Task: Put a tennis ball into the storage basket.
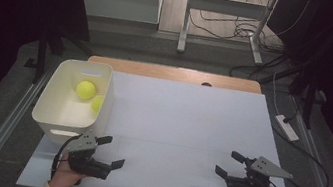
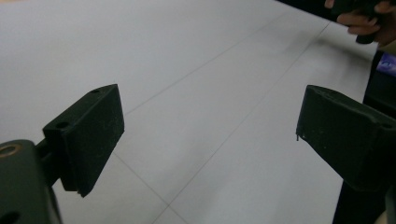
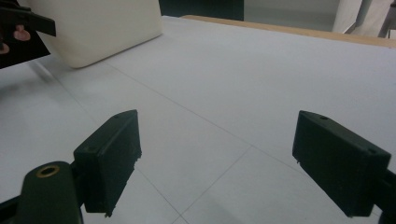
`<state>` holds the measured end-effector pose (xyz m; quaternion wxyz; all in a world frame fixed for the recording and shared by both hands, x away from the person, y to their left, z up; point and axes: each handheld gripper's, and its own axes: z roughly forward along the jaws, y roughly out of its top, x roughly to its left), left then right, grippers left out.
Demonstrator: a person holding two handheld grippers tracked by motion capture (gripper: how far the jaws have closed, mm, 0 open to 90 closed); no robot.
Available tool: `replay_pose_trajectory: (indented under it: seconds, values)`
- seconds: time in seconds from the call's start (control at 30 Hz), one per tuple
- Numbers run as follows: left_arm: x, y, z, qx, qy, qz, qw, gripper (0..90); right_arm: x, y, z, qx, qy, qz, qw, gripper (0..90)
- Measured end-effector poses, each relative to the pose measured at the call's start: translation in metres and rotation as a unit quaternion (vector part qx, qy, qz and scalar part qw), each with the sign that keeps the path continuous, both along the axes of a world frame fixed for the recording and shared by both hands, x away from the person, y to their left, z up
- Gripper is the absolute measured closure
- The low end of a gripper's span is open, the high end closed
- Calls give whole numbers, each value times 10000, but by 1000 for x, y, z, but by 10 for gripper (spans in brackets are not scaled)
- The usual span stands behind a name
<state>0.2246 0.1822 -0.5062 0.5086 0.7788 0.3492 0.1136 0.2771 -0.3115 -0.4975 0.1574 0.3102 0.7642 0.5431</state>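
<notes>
We've got two yellow balls (image 1: 86,89) sitting in one white bin (image 1: 51,105) at the worktop's (image 1: 175,120) left edge; left tool (image 1: 112,152) and right tool (image 1: 227,164) both released, grasping nothing.

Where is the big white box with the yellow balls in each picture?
High view: the white bin stands at the left on the white table cover, two yellow balls inside.
Left gripper view: the bin is not in it.
Right gripper view: the bin's side is at top left.
Shared landmark: the thin lines crossing the white table cover.
</notes>
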Motion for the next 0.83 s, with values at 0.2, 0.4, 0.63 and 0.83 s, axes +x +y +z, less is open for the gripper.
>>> replay_pose_trajectory:
  seconds: [0.2, 0.4, 0.63, 0.83]
  values:
    - [3, 1, -8, 58, 37, 37, 10000, 80, 1, -2, -4, -29, 124, 54, 9999, 153]
    - [5, 4, -11, 25, 103, 84, 9999, 80, 2, -1, -6, -95, 195, 112, 9997, 152]
    - [6, 3, -12, 41, 115, 85, 9999, 80, 2, -3, -8, -92, 207, 109, 9997, 152]
    - [5, 2, -11, -1, 126, 81, 9999, 80, 2, -2, -8, -79, 208, 133, 9997, 151]
